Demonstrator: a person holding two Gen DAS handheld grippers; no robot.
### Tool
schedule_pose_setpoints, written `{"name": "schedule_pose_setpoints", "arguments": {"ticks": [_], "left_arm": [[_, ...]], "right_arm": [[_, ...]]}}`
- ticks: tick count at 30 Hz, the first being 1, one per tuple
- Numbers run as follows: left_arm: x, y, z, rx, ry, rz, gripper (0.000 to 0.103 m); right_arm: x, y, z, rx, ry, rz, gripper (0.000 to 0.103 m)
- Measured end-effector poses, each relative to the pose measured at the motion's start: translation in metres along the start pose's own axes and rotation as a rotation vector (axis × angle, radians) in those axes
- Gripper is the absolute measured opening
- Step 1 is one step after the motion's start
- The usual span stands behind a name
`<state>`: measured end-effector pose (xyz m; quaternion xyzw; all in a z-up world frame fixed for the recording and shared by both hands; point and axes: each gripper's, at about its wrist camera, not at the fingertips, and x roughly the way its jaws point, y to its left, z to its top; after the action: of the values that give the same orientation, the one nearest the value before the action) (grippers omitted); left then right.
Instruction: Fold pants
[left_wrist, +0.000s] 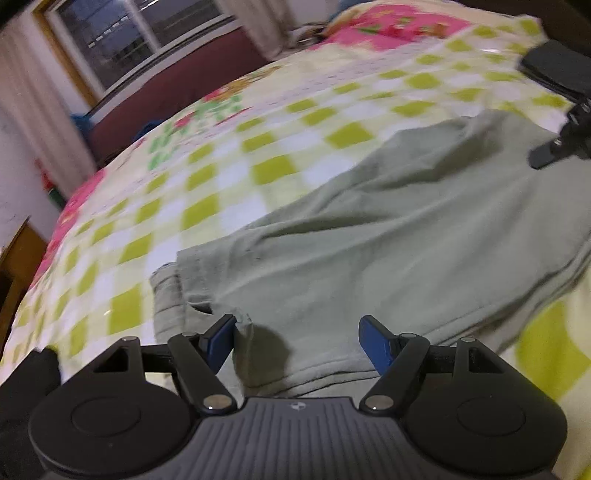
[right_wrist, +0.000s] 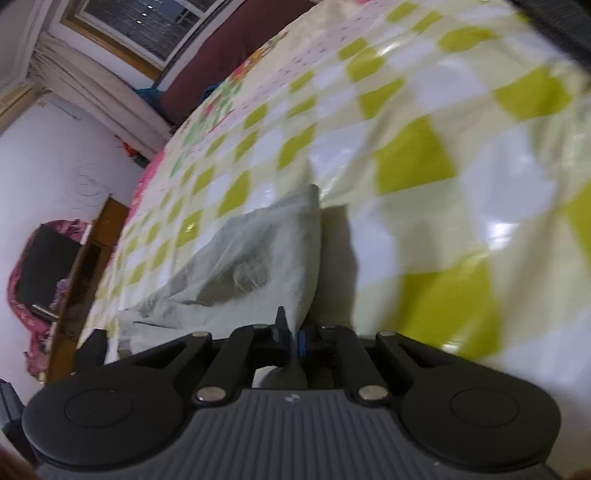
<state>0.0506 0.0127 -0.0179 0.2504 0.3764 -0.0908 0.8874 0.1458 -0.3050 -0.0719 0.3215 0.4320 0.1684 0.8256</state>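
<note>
Grey-green pants (right_wrist: 258, 258) edge hidden between right tongs (right_wrist: 293, 341).

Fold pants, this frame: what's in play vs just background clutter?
In play:
- grey-green pants
- left gripper, open over the hem
- right gripper, shut on a pants edge
- checked bedspread as work surface

Background:
- window
- curtain
- dark red headboard
- pink cloth over dark object

I'm seeing pale sage-green pants (left_wrist: 406, 229) across the frame's centre, on a bedspread (left_wrist: 229, 162) checked in lime green, white and cream, with pink florals upper right. Blue pads (left_wrist: 373, 339) tip my black left gripper (left_wrist: 297, 336). Maroon headboard (left_wrist: 177, 85) upper left.
</note>
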Motion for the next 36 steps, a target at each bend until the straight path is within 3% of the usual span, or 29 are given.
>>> {"name": "schedule_pose_setpoints", "arguments": {"ticks": [3, 8, 10, 11, 14, 16, 18, 20, 24, 28, 34, 36], "left_arm": [[0.001, -0.009, -0.005, 0.048, -0.007, 0.017, 0.086], [-0.018, 0.012, -0.006, -0.025, -0.054, 0.011, 0.086], [-0.026, 0.019, -0.002, -0.055, -0.109, 0.005, 0.086], [-0.028, 0.021, 0.001, -0.068, -0.136, -0.006, 0.087], [-0.011, 0.011, 0.007, -0.054, -0.143, -0.024, 0.089], [0.02, 0.008, 0.004, -0.055, -0.034, -0.027, 0.09], [0.028, 0.02, -0.003, -0.153, -0.016, -0.077, 0.091], [0.023, 0.033, -0.005, -0.216, -0.025, -0.102, 0.091], [0.013, 0.049, -0.013, -0.277, -0.063, -0.068, 0.091], [-0.001, 0.065, -0.025, -0.355, -0.103, -0.114, 0.091], [-0.022, 0.088, -0.047, -0.462, -0.165, -0.176, 0.091], [-0.028, 0.097, -0.055, -0.506, -0.181, -0.195, 0.092]], "right_arm": [[0.009, -0.002, -0.005, 0.042, 0.024, 0.051, 0.015], [0.031, 0.006, -0.008, 0.048, 0.03, 0.114, 0.036], [0.037, 0.013, -0.009, 0.025, 0.028, 0.085, 0.029], [0.038, 0.018, -0.009, 0.013, 0.041, 0.061, 0.007], [0.031, 0.025, -0.006, 0.005, 0.047, 0.038, 0.004], [0.019, 0.03, -0.002, 0.032, 0.03, 0.055, 0.004], [0.01, 0.042, 0.0, 0.027, 0.031, 0.06, 0.004], [0.01, 0.069, 0.003, -0.038, 0.037, -0.017, 0.004], [0.017, 0.124, 0.007, -0.072, 0.062, -0.07, 0.008], [0.039, 0.197, -0.001, -0.194, 0.067, -0.084, 0.009], [0.118, 0.287, -0.032, -0.447, 0.156, -0.162, 0.01], [0.147, 0.302, -0.046, -0.507, 0.198, -0.205, 0.016]]}}
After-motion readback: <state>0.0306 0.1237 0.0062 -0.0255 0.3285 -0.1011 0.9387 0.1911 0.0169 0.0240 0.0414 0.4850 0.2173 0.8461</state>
